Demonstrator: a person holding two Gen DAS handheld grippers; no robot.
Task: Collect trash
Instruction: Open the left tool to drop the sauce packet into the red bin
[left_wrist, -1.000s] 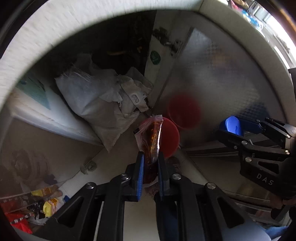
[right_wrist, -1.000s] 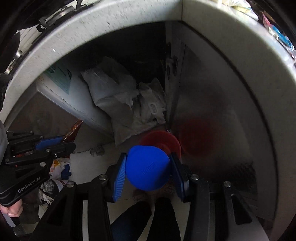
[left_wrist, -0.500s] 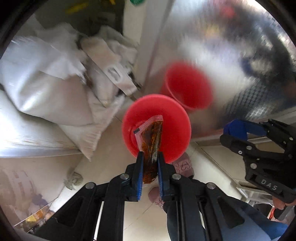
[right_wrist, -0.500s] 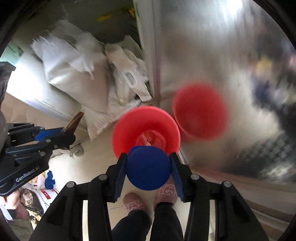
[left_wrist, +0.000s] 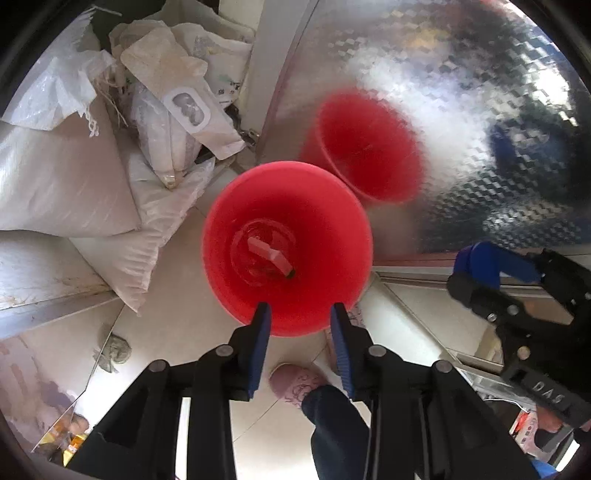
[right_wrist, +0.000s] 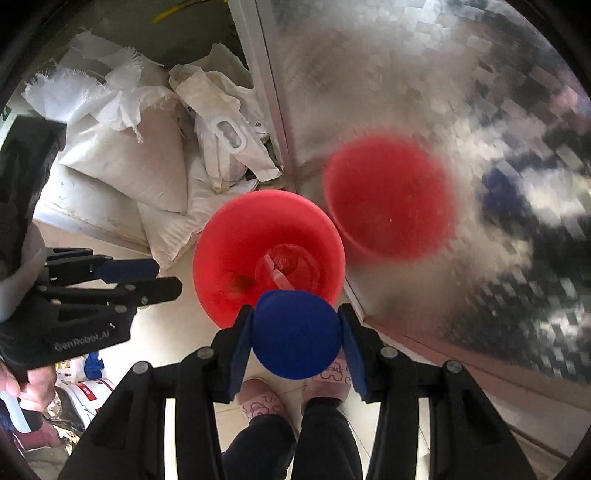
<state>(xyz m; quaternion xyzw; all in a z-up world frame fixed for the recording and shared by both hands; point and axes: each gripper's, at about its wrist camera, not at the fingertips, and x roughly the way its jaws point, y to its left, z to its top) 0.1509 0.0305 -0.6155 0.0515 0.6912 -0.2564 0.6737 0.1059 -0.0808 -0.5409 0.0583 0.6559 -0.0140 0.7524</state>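
A red plastic bin (left_wrist: 295, 295) stands on the tiled floor below both grippers; it also shows in the right wrist view (right_wrist: 221, 243). Clear plastic trash (left_wrist: 264, 253) lies at its bottom. My left gripper (left_wrist: 300, 325) is open and empty, held over the bin's near rim. My right gripper (right_wrist: 295, 332) is shut on a round blue lid (right_wrist: 295, 334), held above the bin's near rim. The left gripper's fingers (right_wrist: 125, 269) show at the left of the right wrist view, and the right gripper (left_wrist: 495, 266) shows at the right of the left wrist view.
White woven sacks (left_wrist: 74, 177) lie piled left of the bin. A shiny metal panel (left_wrist: 461, 110) stands behind and right of it, with the bin's red reflection (left_wrist: 365, 147). The person's slippered feet (right_wrist: 258, 402) stand just under the grippers. Packets lie on the floor at left (right_wrist: 88, 387).
My left gripper has opened and the brown sauce packet it held is gone from its jaws. Both grippers have moved closer over the red bin. The right still holds the blue lid.
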